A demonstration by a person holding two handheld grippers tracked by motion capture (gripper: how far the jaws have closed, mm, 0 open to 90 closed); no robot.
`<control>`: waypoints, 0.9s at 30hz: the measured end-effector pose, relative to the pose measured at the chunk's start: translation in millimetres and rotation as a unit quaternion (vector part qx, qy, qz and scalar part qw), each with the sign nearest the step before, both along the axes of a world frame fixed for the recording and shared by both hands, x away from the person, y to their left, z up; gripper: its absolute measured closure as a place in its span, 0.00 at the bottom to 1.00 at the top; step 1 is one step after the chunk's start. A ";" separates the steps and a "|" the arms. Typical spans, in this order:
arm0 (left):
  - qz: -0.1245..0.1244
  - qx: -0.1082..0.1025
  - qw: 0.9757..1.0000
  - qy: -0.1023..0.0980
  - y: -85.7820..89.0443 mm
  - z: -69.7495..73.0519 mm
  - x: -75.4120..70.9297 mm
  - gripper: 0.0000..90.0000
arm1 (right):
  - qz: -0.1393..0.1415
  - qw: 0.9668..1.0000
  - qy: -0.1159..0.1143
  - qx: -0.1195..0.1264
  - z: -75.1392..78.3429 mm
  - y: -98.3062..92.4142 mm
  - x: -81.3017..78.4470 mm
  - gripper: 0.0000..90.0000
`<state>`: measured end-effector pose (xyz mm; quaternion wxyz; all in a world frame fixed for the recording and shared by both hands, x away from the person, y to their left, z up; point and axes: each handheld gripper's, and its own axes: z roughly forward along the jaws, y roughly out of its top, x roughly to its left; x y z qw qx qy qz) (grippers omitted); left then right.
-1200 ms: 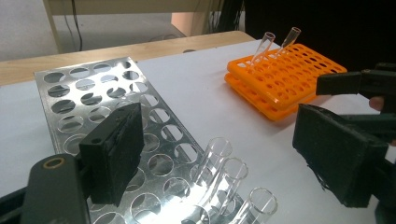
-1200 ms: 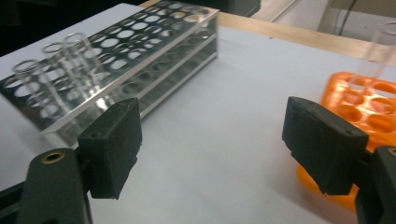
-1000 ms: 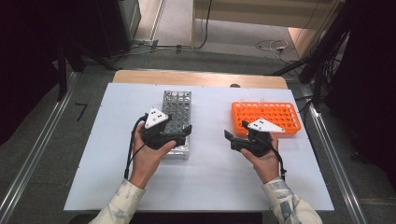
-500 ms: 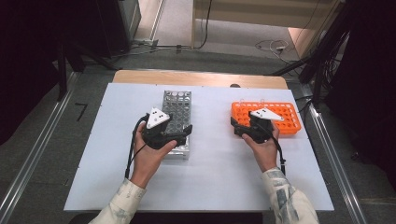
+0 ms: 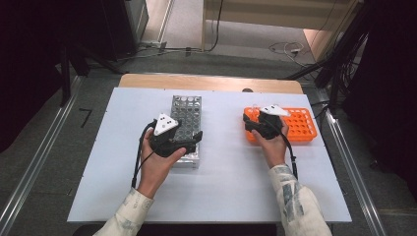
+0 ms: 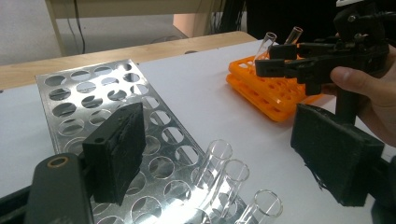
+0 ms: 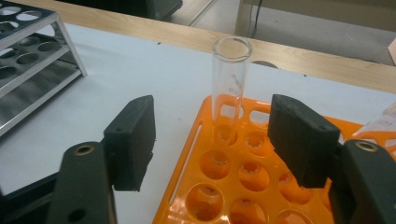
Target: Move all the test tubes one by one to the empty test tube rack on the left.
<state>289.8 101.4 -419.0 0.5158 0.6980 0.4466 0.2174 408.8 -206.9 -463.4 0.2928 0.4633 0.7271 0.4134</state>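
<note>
Metal rack left on table; plastic rack right

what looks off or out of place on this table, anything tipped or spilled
Nothing is spilled or broken. The glass tubes in the metal rack lean at a slant rather than standing straight, and so do two in the orange rack. The tube ahead of the open right claw stands upright.

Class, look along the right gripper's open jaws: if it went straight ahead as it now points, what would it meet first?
Most likely the upright glass test tube standing in the orange rack, roughly between the right gripper jaws; depth is uncertain.
</note>
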 end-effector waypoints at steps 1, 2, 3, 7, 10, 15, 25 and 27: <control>0.000 0.001 1.000 0.001 0.0 -0.1 0.0 0.20 | -0.002 1.000 0.001 -0.001 -0.9 0.0 1.4 0.37; 0.000 0.002 1.000 0.001 -0.2 -0.4 0.1 0.20 | -0.002 1.000 0.004 0.001 -2.0 -0.3 2.7 0.39; 0.000 0.002 1.000 0.002 -0.4 -0.6 0.1 0.20 | -0.002 1.000 0.006 0.002 -3.1 -0.5 3.8 0.40; -0.001 0.002 1.000 0.003 -0.7 -1.0 0.3 0.20 | -0.003 1.000 0.010 0.000 -6.9 -1.0 6.4 0.46; -0.002 0.003 1.000 0.004 -0.7 -1.3 0.6 0.20 | -0.003 1.000 0.009 0.005 -7.4 -0.7 7.3 0.50; -0.002 0.005 1.000 0.004 -1.4 -1.5 0.4 0.20 | -0.008 1.000 0.010 0.008 -8.9 -0.1 9.1 0.56; -0.004 0.005 1.000 0.005 -2.6 -1.8 0.2 0.20 | -0.012 1.000 0.014 0.012 -11.5 0.4 11.9 0.64; -0.004 0.003 1.000 0.004 -2.5 -1.6 -0.1 0.20 | -0.013 1.000 0.017 0.014 -12.3 -0.2 12.6 0.66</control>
